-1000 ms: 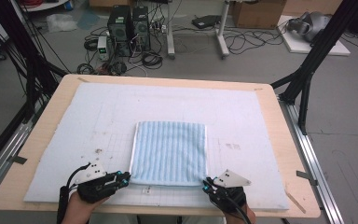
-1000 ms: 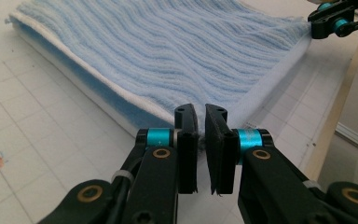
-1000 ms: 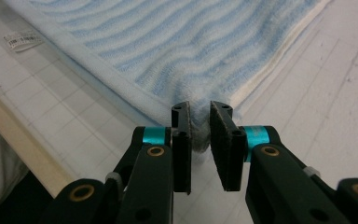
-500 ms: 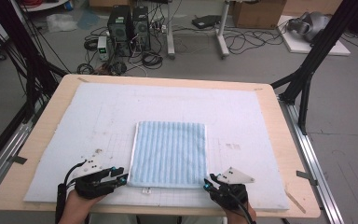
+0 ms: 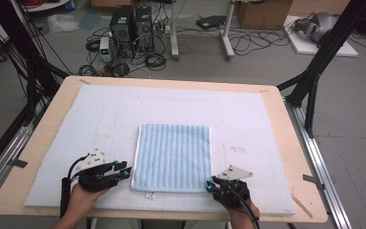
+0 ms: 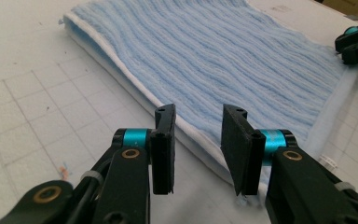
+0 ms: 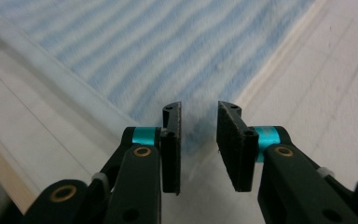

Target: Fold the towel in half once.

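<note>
The towel (image 5: 174,156) lies folded and flat on the white mat (image 5: 76,124) of the bench (image 5: 43,138), and each claw stands at one of its near corners. The left claw (image 5: 124,171) has just been opening; its jaws stand apart with nothing between them, and the towel's white hem lies just in front of them. The right claw (image 5: 211,186) has also just been opening; its jaws are apart, and the corner of the towel lies under and just beyond them, not pinched. I judge that a fold is finished and the cloth is let go. The next move calls for a new grip on the corners, low on the mat, or for drawing both claws back. A small tag (image 5: 149,195) shows at the near hem, too small to read.
</note>
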### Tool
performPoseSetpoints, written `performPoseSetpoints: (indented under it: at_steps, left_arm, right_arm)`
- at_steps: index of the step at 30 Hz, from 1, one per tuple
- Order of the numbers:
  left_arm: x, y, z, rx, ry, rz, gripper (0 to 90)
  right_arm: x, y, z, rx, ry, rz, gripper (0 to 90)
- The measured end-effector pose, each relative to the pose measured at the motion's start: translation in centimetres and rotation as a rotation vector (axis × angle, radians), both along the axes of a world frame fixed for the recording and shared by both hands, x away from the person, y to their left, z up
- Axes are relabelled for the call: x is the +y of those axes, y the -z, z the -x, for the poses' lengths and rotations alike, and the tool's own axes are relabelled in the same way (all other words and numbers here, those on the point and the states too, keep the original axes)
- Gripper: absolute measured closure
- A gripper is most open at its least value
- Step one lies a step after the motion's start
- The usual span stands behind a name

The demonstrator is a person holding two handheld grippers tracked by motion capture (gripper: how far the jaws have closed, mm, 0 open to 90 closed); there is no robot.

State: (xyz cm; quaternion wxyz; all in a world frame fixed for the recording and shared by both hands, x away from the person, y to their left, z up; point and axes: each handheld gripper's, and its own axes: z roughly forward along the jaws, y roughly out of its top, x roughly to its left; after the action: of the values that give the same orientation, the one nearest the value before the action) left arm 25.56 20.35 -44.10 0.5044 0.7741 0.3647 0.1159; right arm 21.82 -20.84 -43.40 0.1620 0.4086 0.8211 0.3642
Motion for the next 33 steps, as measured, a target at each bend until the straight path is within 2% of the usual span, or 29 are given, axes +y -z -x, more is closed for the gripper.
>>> performPoseSetpoints:
  at_steps: [1,2,4,8,9,10,11,12,14,17,18,19,20,22,23,24,26,27,30,33]
  left_arm:
    - [0.0,0.0,0.0,0.000,0.000,0.000,65.1]
    - [0.0,0.1,-0.3,0.002,0.002,0.000,65.1]
    - [-0.1,0.2,-1.0,0.009,0.005,-0.002,65.0]
    - [-0.3,0.0,-2.1,0.002,0.005,0.001,64.4]
    - [-0.3,0.0,-2.1,0.002,0.005,0.001,64.0]
    - [-0.4,0.0,-2.9,0.007,-0.001,0.003,63.2]
    - [-0.4,0.0,-2.9,0.007,-0.001,0.003,62.1]
    - [-0.4,0.1,-3.8,0.022,-0.008,0.016,61.0]
    - [-0.7,0.3,-4.8,0.032,-0.013,0.027,58.9]
    - [-1.5,0.4,-6.3,0.036,-0.012,0.014,58.7]
    - [-1.5,0.4,-6.3,0.036,-0.012,0.014,58.7]
    - [-1.8,0.5,-6.8,0.037,-0.011,0.006,58.7]
    - [-2.2,0.8,-7.5,0.032,-0.014,-0.010,60.9]
    - [-2.7,0.9,-8.2,0.038,-0.006,-0.063,61.6]
    - [-2.9,0.8,-8.5,0.022,-0.008,-0.073,61.6]
    - [-3.1,0.8,-8.8,0.010,-0.016,-0.061,62.8]
    - [-3.2,0.7,-9.4,-0.005,-0.030,-0.065,64.5]
    - [-3.2,0.8,-9.7,-0.001,-0.036,-0.069,64.5]
    - [-3.4,1.0,-10.5,0.070,-0.061,-0.089,65.3]
    - [-3.4,1.1,-10.7,0.082,-0.082,-0.106,65.1]
  right_arm:
    - [0.0,0.0,0.0,0.000,0.000,0.000,70.2]
    - [-0.3,-0.3,-0.5,-0.022,-0.003,-0.065,68.7]
    - [-0.3,-0.5,-1.2,-0.040,0.004,-0.097,67.7]
    - [-0.1,-0.3,-3.1,-0.049,0.015,-0.089,64.4]
    - [-0.1,-0.3,-3.1,-0.049,0.015,-0.089,64.4]
    - [-0.1,0.1,-4.2,-0.044,0.016,-0.095,61.4]
    - [-0.1,0.1,-4.2,-0.044,0.016,-0.095,61.4]
    - [0.0,0.4,-5.4,-0.040,0.023,-0.105,59.9]
    - [0.1,0.4,-6.9,-0.041,0.022,-0.118,60.0]
    - [0.4,0.5,-8.9,-0.039,0.011,-0.110,60.1]
    - [0.5,0.6,-9.4,-0.036,0.011,-0.111,60.3]
    - [0.5,0.6,-9.4,-0.036,0.011,-0.111,60.3]
    - [0.7,0.8,-10.4,-0.025,0.005,-0.094,60.3]
    - [0.7,1.0,-11.2,-0.010,0.005,-0.087,60.2]
    - [0.7,1.1,-11.5,-0.002,0.010,-0.084,60.1]
    - [0.6,1.2,-11.9,-0.002,0.007,-0.080,60.1]
    - [0.6,1.3,-12.4,0.000,0.006,-0.075,60.2]
    - [0.5,1.3,-12.7,-0.003,-0.002,-0.067,60.5]
    - [0.4,1.1,-13.2,0.017,-0.003,-0.051,61.8]
    - [0.2,1.0,-13.3,0.020,-0.007,-0.040,61.9]
